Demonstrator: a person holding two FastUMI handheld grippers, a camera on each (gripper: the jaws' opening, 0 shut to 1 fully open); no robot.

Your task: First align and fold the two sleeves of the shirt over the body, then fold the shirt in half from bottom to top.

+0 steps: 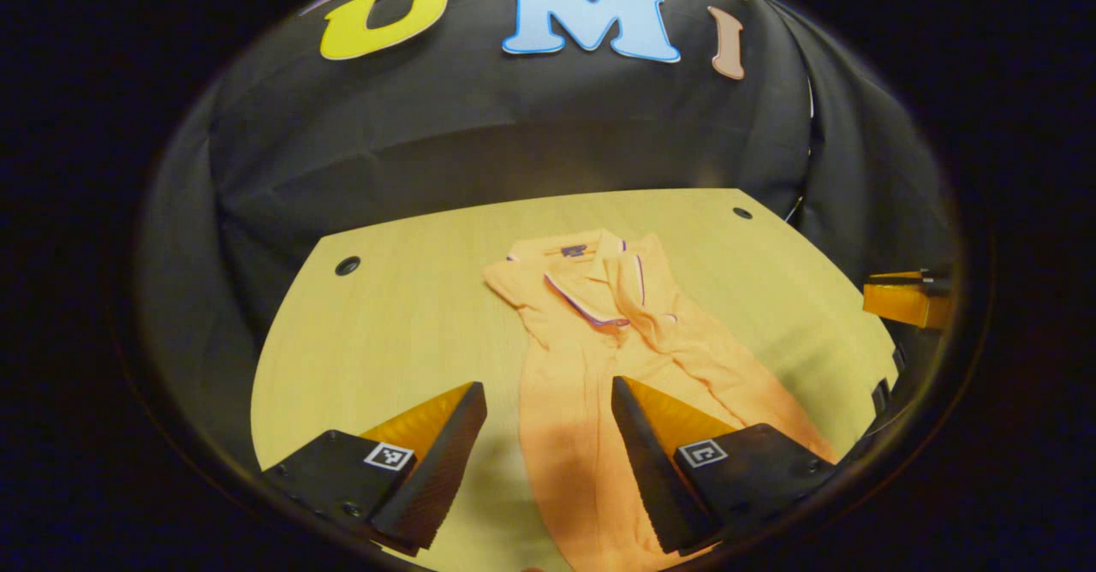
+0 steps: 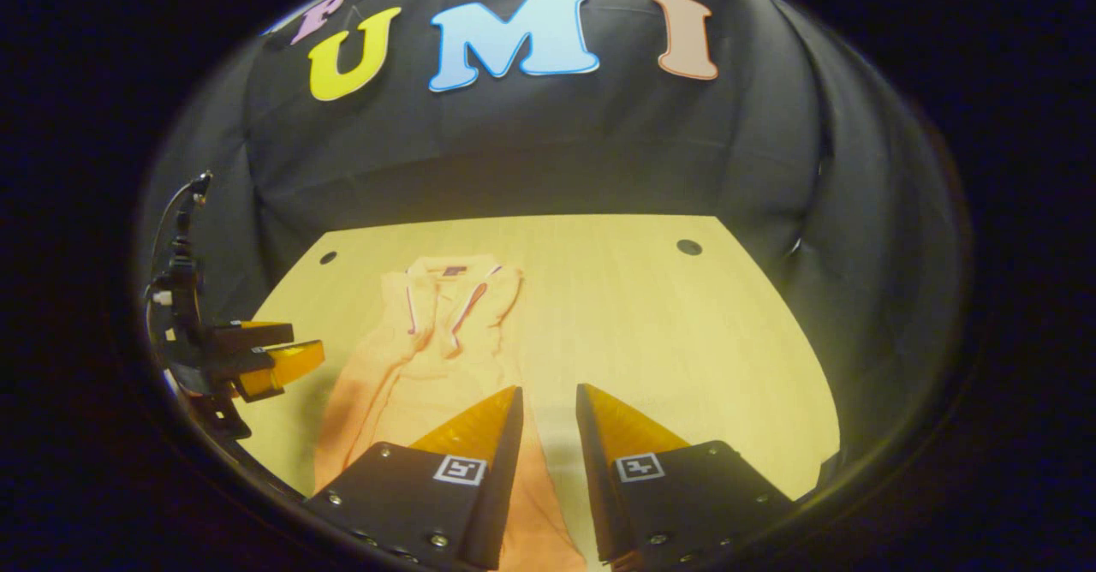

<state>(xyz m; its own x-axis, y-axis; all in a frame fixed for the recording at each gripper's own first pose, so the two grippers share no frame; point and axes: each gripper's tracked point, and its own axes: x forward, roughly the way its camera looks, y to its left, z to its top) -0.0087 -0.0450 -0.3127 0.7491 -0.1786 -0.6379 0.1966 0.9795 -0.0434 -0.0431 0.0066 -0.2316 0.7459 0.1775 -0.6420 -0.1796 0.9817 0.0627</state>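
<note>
An orange polo shirt point(image 1: 599, 332) lies flat along the wooden table point(image 1: 402, 324), collar at the far end. Both sleeves lie folded over its body, which leaves a narrow strip. My left gripper point(image 1: 548, 388) hovers open and wide above the shirt's lower half, with nothing between its fingers. In the right gripper view the shirt point(image 2: 428, 358) lies left of centre. My right gripper point(image 2: 549, 394) stands open with a narrower gap over the shirt's right edge, holding nothing. The other gripper appears in each view: the right gripper point(image 1: 908, 298) at the right edge, the left gripper point(image 2: 265, 362) at the left.
Bare table point(image 2: 685, 341) stretches to the right of the shirt in the right gripper view. Two round holes point(image 1: 347, 265) point(image 1: 742, 212) sit near the table's far corners. Black cloth walls close the booth behind and at the sides.
</note>
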